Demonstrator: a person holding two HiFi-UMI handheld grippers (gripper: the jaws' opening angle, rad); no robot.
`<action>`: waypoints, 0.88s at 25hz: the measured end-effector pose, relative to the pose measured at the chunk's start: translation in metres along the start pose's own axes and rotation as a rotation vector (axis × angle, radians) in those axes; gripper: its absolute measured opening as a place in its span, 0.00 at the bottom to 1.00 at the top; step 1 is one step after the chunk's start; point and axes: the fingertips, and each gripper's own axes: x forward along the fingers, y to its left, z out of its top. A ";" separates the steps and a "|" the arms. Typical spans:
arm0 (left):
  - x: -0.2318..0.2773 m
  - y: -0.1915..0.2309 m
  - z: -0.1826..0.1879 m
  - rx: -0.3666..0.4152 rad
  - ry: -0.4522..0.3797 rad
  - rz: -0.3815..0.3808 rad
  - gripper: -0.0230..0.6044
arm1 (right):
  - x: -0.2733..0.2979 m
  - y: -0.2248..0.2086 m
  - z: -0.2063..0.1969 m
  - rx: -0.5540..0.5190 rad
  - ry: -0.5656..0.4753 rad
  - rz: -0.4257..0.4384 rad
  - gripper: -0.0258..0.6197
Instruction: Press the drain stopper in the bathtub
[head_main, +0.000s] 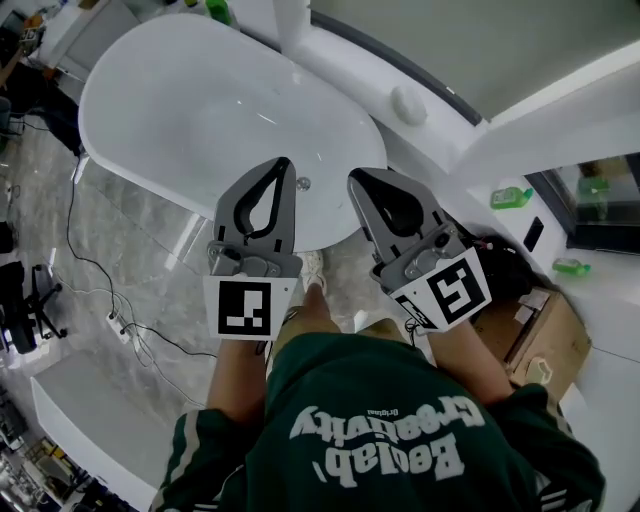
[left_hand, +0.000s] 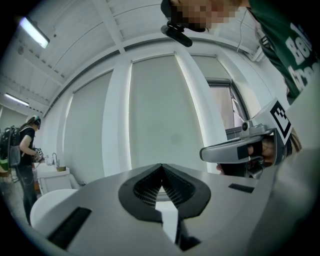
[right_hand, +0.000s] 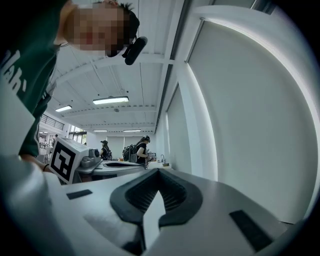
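The white oval bathtub (head_main: 130, 120) runs from the upper left to the middle of the head view. A small round metal drain stopper (head_main: 303, 183) sits on its floor near the near end. My left gripper (head_main: 283, 166) and right gripper (head_main: 357, 181) are held side by side, pointing level, above the tub's near rim, one on each side of the stopper and high above it. Both are shut with nothing between the jaws. In the left gripper view the left gripper (left_hand: 161, 166) faces a white wall; the right gripper (right_hand: 158, 171) does the same in its own view.
A white ledge with a round knob (head_main: 408, 104) runs behind the tub. Green bottles (head_main: 511, 196) stand on the shelf at right, above a cardboard box (head_main: 535, 330). Cables and a power strip (head_main: 118, 328) lie on the marble floor at left. People (right_hand: 141, 150) stand far off.
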 end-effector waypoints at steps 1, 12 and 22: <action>0.007 0.009 0.001 0.001 -0.001 -0.001 0.05 | 0.009 -0.004 0.000 0.004 0.003 -0.002 0.06; 0.063 0.075 -0.009 -0.008 0.006 -0.056 0.04 | 0.087 -0.037 -0.010 0.019 0.054 -0.053 0.06; 0.080 0.087 -0.035 -0.053 0.014 -0.073 0.04 | 0.104 -0.044 -0.032 0.027 0.112 -0.052 0.06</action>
